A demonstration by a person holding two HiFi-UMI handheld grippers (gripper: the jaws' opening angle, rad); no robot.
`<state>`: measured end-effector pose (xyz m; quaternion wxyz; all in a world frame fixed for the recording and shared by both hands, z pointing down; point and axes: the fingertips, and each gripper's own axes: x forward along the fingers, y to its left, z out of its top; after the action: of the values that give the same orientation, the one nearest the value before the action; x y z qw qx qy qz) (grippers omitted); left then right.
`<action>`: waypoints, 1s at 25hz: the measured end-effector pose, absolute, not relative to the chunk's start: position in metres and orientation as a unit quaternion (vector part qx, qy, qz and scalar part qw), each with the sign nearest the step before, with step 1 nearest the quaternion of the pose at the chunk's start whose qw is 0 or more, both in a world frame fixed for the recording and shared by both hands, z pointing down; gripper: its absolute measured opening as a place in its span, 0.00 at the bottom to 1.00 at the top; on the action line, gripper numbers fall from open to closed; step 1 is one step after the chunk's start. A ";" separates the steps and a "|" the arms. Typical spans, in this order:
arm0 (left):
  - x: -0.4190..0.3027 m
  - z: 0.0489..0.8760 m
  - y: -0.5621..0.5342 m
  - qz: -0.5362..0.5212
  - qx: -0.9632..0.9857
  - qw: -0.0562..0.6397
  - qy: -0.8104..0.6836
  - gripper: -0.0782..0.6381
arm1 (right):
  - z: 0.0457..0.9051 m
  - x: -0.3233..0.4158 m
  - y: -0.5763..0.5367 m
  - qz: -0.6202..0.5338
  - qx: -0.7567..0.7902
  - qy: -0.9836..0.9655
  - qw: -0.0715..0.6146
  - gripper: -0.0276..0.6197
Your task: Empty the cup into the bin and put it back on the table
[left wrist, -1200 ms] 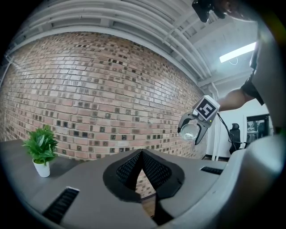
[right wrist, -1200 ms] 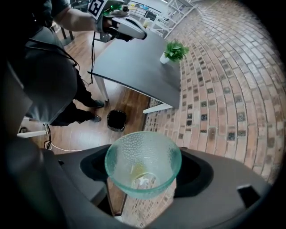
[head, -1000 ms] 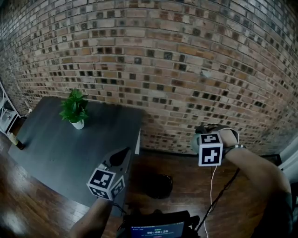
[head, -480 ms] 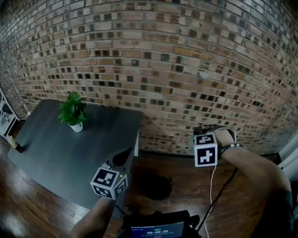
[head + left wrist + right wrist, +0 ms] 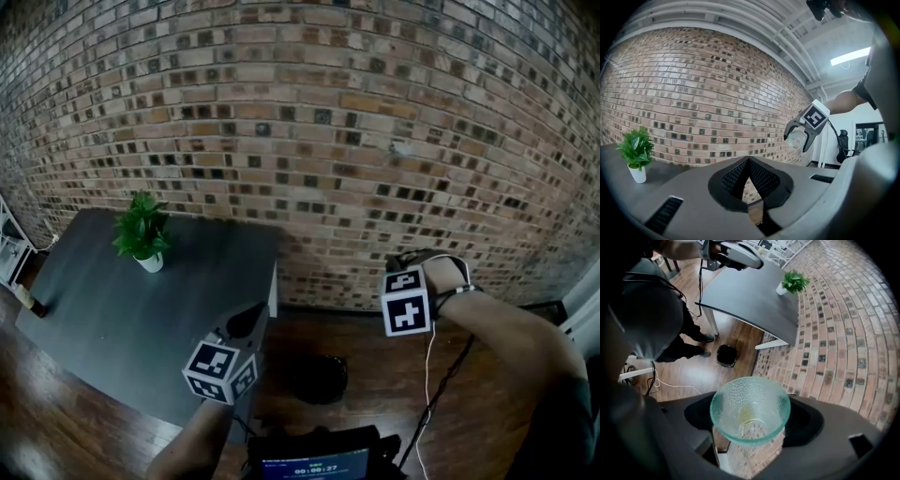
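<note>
Right gripper (image 5: 751,419): jaws are standing wide and pinching the cup between their pads; it is pointing steeply down towards the floor.
Cup (image 5: 750,404): a clear, greenish, dimpled glass, riding in the right gripper up in the air, off the table, its mouth facing back along the jaws; a faint yellowish patch is showing near its base, and I can't tell what it is.
Left gripper (image 5: 247,321): jaws are pressing together with nothing between them; it is pointing level over the table's near corner, towards the brick wall (image 5: 328,141).
Bin (image 5: 321,378): small and black, sitting on the wooden floor (image 5: 384,370) just off the table's corner, between the two grippers as seen from the head view.
Table (image 5: 103,309): dark top, carrying a potted plant (image 5: 141,234) near its far edge.
</note>
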<state>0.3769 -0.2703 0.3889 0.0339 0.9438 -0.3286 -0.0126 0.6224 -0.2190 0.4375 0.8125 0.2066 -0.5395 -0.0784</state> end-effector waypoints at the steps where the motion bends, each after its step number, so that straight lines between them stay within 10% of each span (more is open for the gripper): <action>1: 0.377 0.390 -0.270 -0.013 0.944 0.035 -0.329 0.10 | 0.438 0.623 -0.218 -0.078 0.205 -0.538 0.814 0.67; 25: 0.373 0.397 -0.268 -0.006 0.942 0.043 -0.334 0.10 | 0.433 0.629 -0.221 -0.109 0.175 -0.483 0.851 0.67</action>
<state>0.3728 -0.2679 0.3975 0.0432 0.9417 -0.3337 -0.0056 0.6290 -0.2206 0.4332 0.8510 0.1745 -0.4831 -0.1093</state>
